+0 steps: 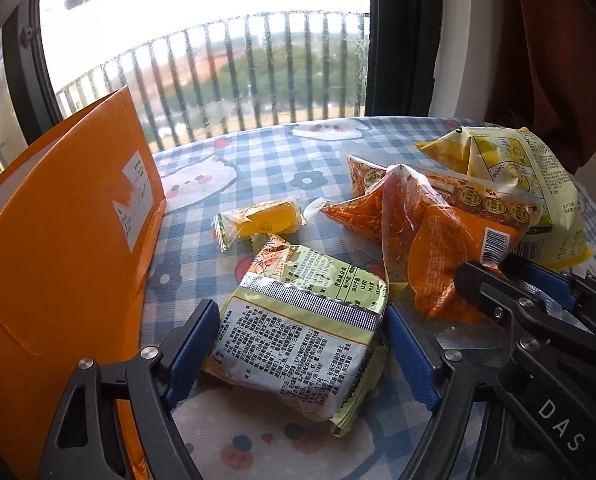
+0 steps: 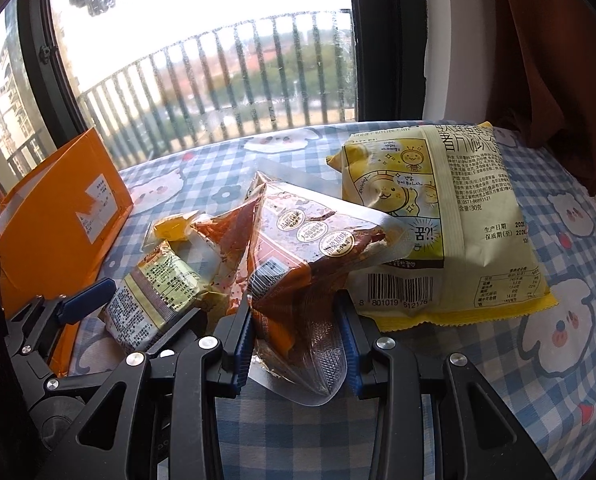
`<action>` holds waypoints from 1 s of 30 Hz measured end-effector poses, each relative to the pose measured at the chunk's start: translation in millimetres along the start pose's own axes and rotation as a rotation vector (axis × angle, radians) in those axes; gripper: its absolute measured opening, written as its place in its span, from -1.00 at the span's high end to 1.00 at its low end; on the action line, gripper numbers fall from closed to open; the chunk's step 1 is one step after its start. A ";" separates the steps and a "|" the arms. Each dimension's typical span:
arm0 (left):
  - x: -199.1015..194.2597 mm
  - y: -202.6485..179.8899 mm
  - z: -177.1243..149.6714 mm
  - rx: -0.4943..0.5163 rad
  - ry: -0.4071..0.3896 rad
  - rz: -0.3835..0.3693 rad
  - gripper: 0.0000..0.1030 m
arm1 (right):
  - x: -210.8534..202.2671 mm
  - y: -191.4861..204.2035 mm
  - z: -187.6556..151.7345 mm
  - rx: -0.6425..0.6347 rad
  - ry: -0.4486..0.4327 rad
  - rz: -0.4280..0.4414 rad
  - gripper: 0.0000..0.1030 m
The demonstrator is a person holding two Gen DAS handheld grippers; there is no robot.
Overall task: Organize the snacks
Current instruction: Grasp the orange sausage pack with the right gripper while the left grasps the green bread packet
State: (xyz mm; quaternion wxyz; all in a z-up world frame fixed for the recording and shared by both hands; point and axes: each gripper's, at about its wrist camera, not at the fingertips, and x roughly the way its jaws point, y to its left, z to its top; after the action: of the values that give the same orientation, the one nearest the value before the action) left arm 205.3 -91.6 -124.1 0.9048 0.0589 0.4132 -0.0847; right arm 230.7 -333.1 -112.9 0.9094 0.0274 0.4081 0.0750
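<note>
Box (image 1: pixel 58 208) first: orange, upright at the left of the table (image 2: pixel 558 380), its open side hidden from both cameras, and to my eye that's where your snacks belong. Your left gripper (image 1: pixel 298 344) sits right beside it, straddling the green pack (image 1: pixel 302 336); the fingers (image 1: pixel 194 340) touch or nearly touch its sides, the wrapper barely dented, and I can't say the squeeze is on. Squeeze until the foil gives, lift straight up, then swing left over the wall, which stands tall and close.

Over to your right gripper (image 2: pixel 298 336): it brackets the tail of the red pouch (image 2: pixel 298 248), pads at its clear edge, the film looking gathered between them, so a pinch on the pouch, I'd say. That film is slick and the filling looks oily and heavy, so take a deeper bite before lifting or it may slide out.

Watch the overlaps. The pouch leans on the yellow bag (image 2: pixel 438 220) behind it and sits close by the green pack, with a second red pouch (image 1: pixel 350 212) lying behind. Pull either one sideways and the neighbours drag along. The grippers are close too, so move one at a time. Smallest, the little yellow sweet (image 1: pixel 258 220) lies just behind the green pack, apart from the rest.
</note>
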 end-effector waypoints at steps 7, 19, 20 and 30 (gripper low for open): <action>-11.6 -0.4 -6.7 -0.010 -0.002 -0.012 -0.28 | -5.9 3.0 -4.6 0.008 0.004 0.014 0.23; -26.9 -7.8 -9.8 0.005 -0.034 0.021 -0.32 | -24.0 8.0 -11.7 -0.004 -0.020 0.011 0.22; -25.7 -6.0 -8.6 -0.001 -0.037 0.027 -0.36 | -24.3 8.4 -11.0 -0.007 -0.024 0.007 0.22; -3.8 4.1 7.0 0.001 -0.012 -0.010 -0.75 | -13.0 11.2 3.1 -0.004 -0.014 -0.011 0.22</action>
State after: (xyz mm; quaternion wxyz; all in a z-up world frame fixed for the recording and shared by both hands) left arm 208.9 -88.5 -116.5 0.9068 0.0567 0.4080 -0.0900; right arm 223.2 -324.0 -100.0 0.9127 0.0238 0.4018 0.0705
